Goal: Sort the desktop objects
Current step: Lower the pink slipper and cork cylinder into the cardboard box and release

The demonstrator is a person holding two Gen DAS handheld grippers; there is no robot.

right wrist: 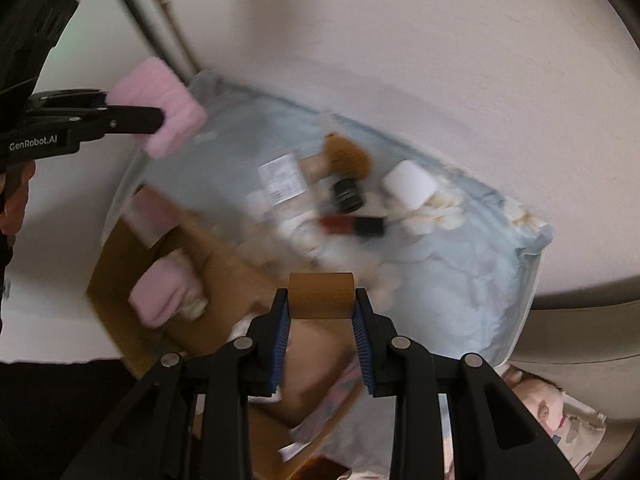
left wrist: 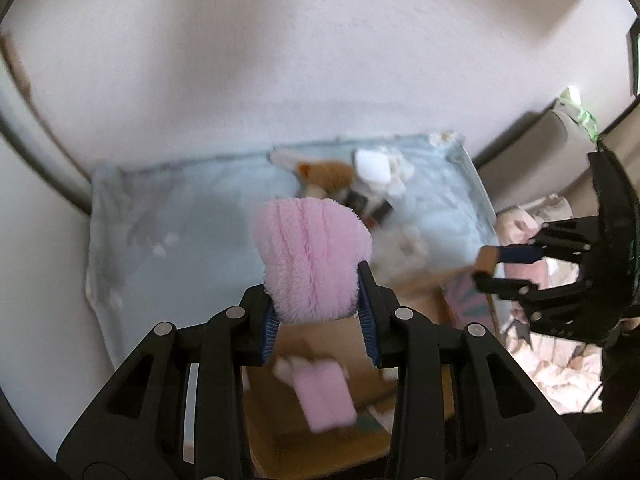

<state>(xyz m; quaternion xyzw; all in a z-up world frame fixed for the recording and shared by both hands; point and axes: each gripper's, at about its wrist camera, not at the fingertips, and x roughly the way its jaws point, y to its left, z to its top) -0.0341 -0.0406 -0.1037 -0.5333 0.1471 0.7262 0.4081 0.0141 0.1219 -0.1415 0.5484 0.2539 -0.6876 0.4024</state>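
Two grippers loaded: left gripper point(left wrist: 318, 312) clamps pink fluffy pad point(left wrist: 314, 256), right gripper point(right wrist: 321, 320) clamps wooden cylinder point(right wrist: 321, 295), both above cardboard box point(right wrist: 224, 280) at blue mat's point(right wrist: 460, 300) near edge. Lower well inside box before releasing.

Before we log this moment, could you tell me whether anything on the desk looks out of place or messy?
Yes. On the blue cloth, white cotton bits lie scattered loosely around a red tube lying on its side, a black jar and a brush. The cloth's edges look frayed. Blur hides finer detail.
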